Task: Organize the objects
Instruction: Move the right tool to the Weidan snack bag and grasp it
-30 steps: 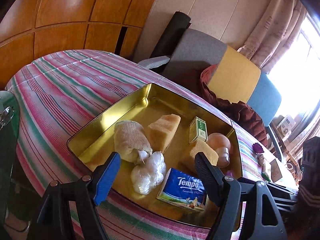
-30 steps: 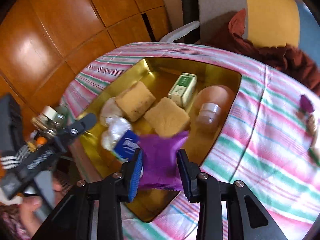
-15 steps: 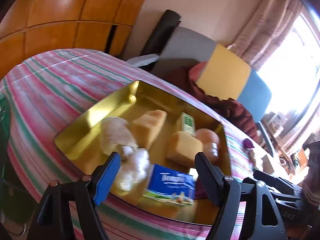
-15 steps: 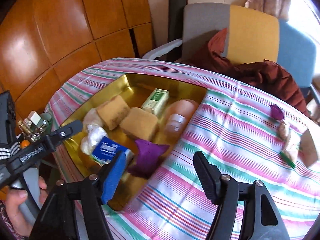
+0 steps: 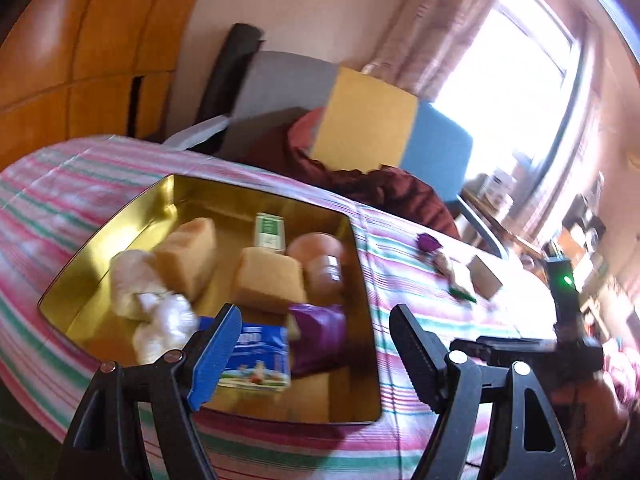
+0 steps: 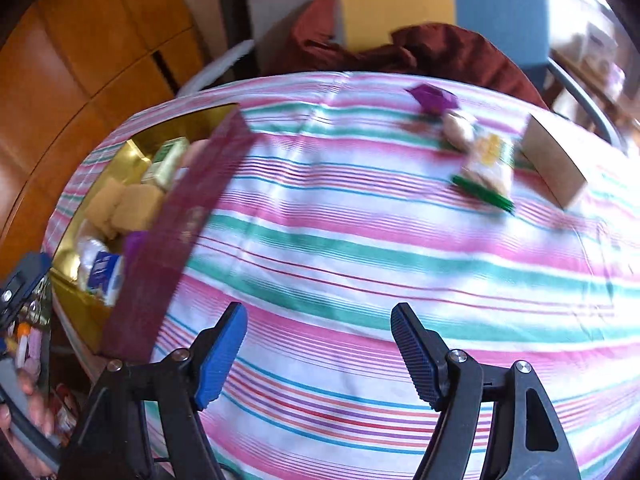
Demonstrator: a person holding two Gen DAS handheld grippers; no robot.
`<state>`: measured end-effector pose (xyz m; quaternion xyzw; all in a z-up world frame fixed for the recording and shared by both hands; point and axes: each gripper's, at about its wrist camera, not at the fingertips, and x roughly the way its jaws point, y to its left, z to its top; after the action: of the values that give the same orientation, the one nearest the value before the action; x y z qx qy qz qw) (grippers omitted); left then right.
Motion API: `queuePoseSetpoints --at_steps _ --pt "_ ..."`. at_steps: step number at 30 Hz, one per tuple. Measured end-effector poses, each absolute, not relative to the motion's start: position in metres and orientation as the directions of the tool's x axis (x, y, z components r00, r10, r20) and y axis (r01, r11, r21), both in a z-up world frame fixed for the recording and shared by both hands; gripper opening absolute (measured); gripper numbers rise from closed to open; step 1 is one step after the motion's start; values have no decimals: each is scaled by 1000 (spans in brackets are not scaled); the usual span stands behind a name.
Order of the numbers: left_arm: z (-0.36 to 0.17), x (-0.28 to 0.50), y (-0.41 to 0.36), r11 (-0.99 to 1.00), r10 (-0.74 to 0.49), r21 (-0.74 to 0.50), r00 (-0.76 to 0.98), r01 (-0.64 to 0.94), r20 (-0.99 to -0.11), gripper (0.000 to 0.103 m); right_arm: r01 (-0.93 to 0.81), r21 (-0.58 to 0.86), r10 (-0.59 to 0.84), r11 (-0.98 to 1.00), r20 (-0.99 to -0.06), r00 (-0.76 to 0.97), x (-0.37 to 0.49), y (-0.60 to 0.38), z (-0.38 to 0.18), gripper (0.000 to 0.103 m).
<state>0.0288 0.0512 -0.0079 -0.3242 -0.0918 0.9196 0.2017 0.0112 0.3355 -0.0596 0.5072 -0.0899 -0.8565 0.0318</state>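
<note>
A gold tin tray sits on the striped tablecloth and holds two sponges, a green box, white bags, a blue tissue pack, a pink jar and a purple packet. My left gripper is open and empty over the tray's near edge. My right gripper is open and empty above bare cloth, right of the tray. Loose on the cloth far right lie a purple wrapper, a snack packet and a small cardboard box.
A chair with grey, yellow and blue cushions and a dark red garment stands behind the table. Wooden panelling is at the left. The right gripper's body shows at the right in the left wrist view.
My right gripper let go of the purple packet into the tray, opened and swung right over the cloth. My left gripper's view turned to the right.
</note>
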Motion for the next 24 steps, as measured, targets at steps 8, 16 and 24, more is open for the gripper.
queuePoseSetpoints --at_steps 8,16,24 --pt "-7 52 97 -848 518 -254 -624 -465 -586 78 -246 247 -108 -937 -876 -469 1 413 -79 75" --pt "-13 65 124 -828 520 -204 -581 -522 -626 78 -354 166 62 -920 -832 -551 -57 465 -60 65" --pt "-14 61 124 -836 503 -194 -577 -513 -644 78 -368 152 75 -917 -842 -533 -104 470 -76 58"
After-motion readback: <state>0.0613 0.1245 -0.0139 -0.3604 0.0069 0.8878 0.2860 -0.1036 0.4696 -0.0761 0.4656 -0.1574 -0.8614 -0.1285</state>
